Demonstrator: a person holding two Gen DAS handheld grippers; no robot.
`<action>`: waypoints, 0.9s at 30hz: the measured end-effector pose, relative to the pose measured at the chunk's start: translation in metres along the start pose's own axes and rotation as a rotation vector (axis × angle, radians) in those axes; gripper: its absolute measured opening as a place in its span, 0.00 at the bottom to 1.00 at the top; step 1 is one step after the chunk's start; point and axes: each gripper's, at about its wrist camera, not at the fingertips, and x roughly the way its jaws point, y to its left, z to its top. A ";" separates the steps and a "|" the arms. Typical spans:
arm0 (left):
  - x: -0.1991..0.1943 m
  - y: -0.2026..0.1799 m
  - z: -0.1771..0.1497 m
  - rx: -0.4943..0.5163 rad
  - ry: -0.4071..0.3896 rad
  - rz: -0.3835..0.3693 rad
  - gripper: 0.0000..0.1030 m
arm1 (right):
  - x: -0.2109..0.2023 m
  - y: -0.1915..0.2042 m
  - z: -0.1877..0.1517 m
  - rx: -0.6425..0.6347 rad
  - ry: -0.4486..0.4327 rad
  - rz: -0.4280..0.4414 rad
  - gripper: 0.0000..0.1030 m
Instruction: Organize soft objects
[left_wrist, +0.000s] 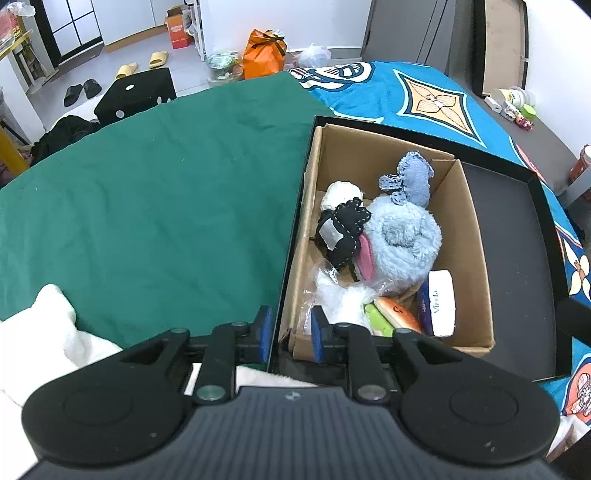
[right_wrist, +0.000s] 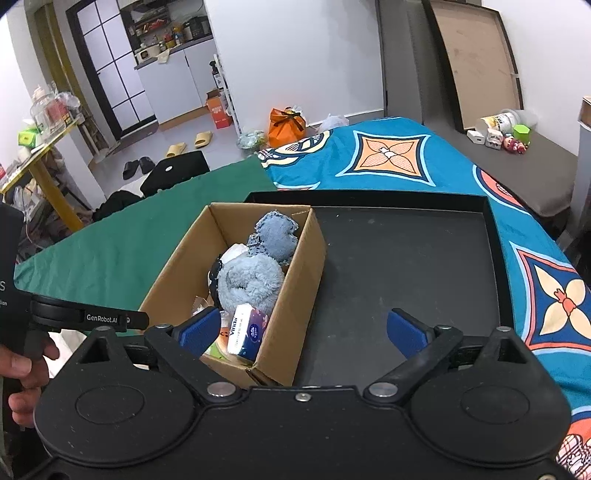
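A: Where do we see the soft things?
B: In the cardboard box (left_wrist: 476, 258) inside the black tray (right_wrist: 406, 266) – a blue plush toy (left_wrist: 399, 236), a tissue pack (left_wrist: 441, 302).
A: And our grippers?
B: Left gripper (left_wrist: 289, 332) is slightly parted over the box's near corner, gripping nothing; right gripper (right_wrist: 303, 330) spread wide – empty.

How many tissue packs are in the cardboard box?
1: the Vinda tissue pack stands at the cardboard box near end, beside the blue plush. More may be hidden under the toys.
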 end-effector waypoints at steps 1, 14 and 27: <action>-0.001 0.000 0.000 -0.002 0.002 0.009 0.31 | -0.002 -0.001 0.000 0.006 -0.002 0.002 0.95; -0.036 -0.015 -0.001 0.008 -0.022 0.002 0.70 | -0.026 -0.016 -0.001 0.078 -0.019 0.009 1.00; -0.079 -0.031 -0.008 0.015 -0.091 -0.026 0.84 | -0.065 -0.029 -0.007 0.142 -0.074 -0.029 1.00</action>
